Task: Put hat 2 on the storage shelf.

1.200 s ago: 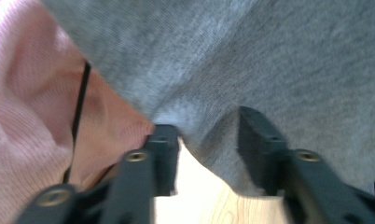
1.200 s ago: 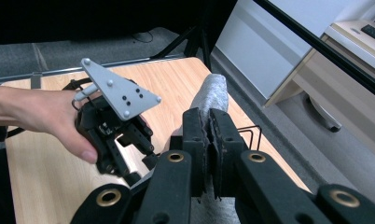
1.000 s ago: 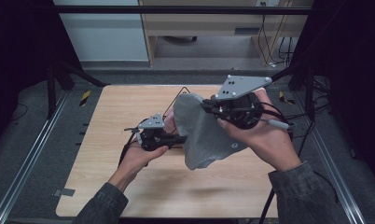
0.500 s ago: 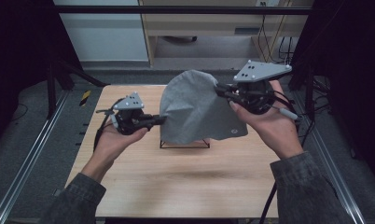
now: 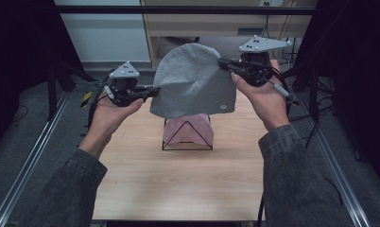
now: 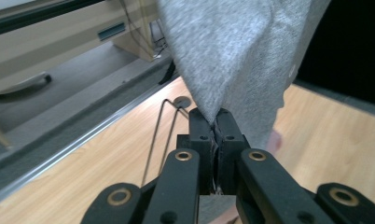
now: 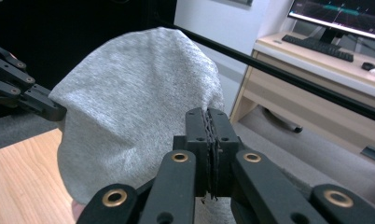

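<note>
In the high view, the grey knitted fabric hat (image 5: 193,82) hangs in the upper centre of the frame, stretched between the left gripper (image 5: 150,91) at its left edge and the right gripper (image 5: 224,63) at its upper right edge, above a black wire stand (image 5: 187,137) with pink cloth (image 5: 178,131). In the left gripper view, the jaws are closed tightly on the hat's edge, and the fabric rises from them to the top centre. In the right gripper view, the jaws are also pressed together on the fabric, and the hat spreads to the left of them.

Both grippers (image 5: 152,91) (image 5: 222,63) raised, clamped shut
</note>
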`<state>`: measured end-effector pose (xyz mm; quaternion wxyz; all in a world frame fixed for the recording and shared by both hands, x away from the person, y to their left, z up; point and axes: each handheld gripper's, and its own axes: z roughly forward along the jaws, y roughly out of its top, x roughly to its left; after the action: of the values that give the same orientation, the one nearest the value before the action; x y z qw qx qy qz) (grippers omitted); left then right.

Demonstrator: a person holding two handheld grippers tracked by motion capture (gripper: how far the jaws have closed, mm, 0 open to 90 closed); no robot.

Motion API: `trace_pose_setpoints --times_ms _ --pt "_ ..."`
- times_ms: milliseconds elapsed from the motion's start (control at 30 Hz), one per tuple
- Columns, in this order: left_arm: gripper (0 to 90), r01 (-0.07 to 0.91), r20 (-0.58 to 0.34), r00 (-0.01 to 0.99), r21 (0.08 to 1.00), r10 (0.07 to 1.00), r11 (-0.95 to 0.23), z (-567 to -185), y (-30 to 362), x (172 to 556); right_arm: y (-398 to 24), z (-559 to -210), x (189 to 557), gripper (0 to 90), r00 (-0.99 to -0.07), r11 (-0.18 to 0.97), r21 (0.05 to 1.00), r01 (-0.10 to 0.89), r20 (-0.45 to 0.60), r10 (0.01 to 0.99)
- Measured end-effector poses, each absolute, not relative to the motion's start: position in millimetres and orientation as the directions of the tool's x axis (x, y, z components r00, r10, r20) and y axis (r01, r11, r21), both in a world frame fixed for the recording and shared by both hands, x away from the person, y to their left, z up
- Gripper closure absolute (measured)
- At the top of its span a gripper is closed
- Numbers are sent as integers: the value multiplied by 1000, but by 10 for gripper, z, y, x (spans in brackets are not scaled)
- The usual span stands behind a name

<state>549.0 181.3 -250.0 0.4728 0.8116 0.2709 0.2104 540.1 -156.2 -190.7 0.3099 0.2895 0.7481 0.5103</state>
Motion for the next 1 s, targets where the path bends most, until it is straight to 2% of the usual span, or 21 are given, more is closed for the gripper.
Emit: trace_pose_setpoints --times_ms 400,500,1000 --pt "880 218 90 719 912 689 -346 -2410 1808 5708 -1549 -1871 5690 890 -606 279 954 105 -161 779" --pt "880 199 121 707 911 697 -360 -2397 1819 5754 -1526 -1846 5766 891 -602 275 957 89 -168 781" --pt "879 210 142 683 901 716 -379 -2662 1788 6007 -1398 -2068 6062 890 -603 277 955 104 -161 781"
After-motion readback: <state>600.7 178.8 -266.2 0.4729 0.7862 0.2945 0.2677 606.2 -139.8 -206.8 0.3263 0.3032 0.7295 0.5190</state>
